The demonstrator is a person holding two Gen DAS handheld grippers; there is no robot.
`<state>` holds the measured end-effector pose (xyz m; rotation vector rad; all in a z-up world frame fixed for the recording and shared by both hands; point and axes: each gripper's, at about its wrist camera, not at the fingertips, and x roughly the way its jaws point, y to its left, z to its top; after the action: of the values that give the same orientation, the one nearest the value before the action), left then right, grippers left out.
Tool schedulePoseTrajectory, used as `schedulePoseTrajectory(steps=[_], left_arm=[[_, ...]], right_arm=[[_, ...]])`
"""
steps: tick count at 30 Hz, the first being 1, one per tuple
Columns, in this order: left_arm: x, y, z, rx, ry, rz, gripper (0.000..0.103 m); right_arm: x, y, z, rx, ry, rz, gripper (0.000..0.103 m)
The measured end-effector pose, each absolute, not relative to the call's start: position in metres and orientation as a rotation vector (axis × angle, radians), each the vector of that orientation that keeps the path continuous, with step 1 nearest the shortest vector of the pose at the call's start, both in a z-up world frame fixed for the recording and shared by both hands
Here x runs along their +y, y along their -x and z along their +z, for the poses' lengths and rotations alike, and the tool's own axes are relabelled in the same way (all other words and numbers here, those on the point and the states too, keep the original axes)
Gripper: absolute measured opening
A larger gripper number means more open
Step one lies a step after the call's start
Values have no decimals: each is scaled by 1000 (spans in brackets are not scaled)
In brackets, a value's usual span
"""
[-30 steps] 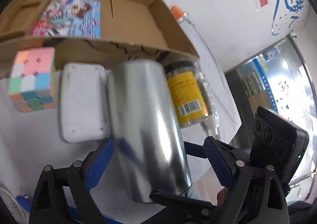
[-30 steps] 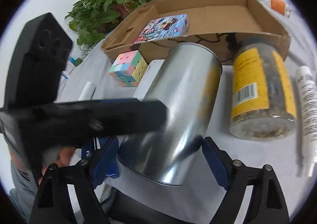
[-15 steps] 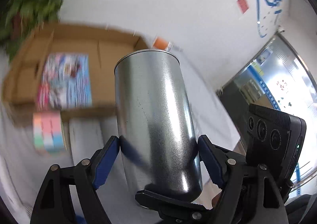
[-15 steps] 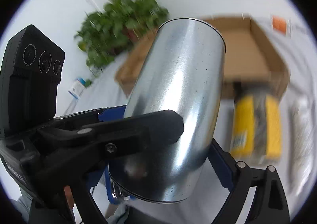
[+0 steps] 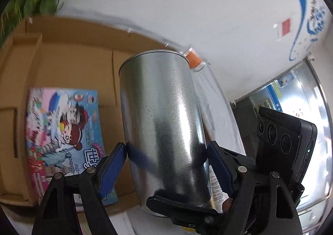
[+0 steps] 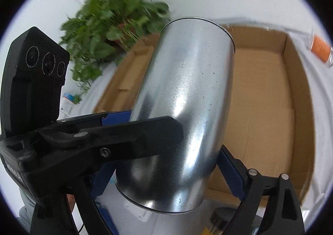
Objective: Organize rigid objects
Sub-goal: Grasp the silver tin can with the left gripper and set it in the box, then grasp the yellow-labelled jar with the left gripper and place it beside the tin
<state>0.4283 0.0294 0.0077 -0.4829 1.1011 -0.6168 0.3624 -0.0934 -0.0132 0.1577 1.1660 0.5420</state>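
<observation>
above cardboard box [image 5: 68,62] — 2 grippers clamp metal can [image 5: 164,126]

A tall silver metal can [image 5: 162,131] stands clamped between the pads of both the left gripper [image 5: 166,151] and the right gripper [image 6: 166,147], raised in front of an open brown cardboard box [image 5: 68,47]. A flat colourful cartoon-printed box [image 5: 62,131] lies inside the carton, left of the can. A leafy green potted plant [image 6: 116,27] sits behind the carton's left end; an orange-capped clear bottle [image 6: 320,50] lies beyond its right end.
</observation>
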Motion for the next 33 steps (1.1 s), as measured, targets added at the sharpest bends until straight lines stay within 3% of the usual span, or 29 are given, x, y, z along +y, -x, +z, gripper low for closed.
schedulePoseTrajectory(steps=[5, 7, 14, 18, 24, 30, 33], left_arm=[[31, -444, -46, 1251, 505, -559, 73], [33, -441, -45, 1234, 488, -558, 71], [55, -397, -7, 1149, 411, -494, 73], [59, -343, 18, 1055, 370, -497, 94], [22, -292, -3, 1117, 435, -623, 94], [2, -293, -56, 1254, 508, -654, 88], [4, -286, -61, 1232, 490, -624, 87]], right_arm=[[-84, -373, -70, 1319, -169, 497, 92], [-78, -375, -82, 1352, -161, 476, 92], [-107, -340, -38, 1238, -205, 500, 92], [-160, -290, -13, 1145, -201, 429, 92], [-197, -246, -56, 1270, -253, 388, 91], [-137, -228, -94, 1365, -229, 546, 88], [-115, -222, -92, 1316, -184, 552, 85]])
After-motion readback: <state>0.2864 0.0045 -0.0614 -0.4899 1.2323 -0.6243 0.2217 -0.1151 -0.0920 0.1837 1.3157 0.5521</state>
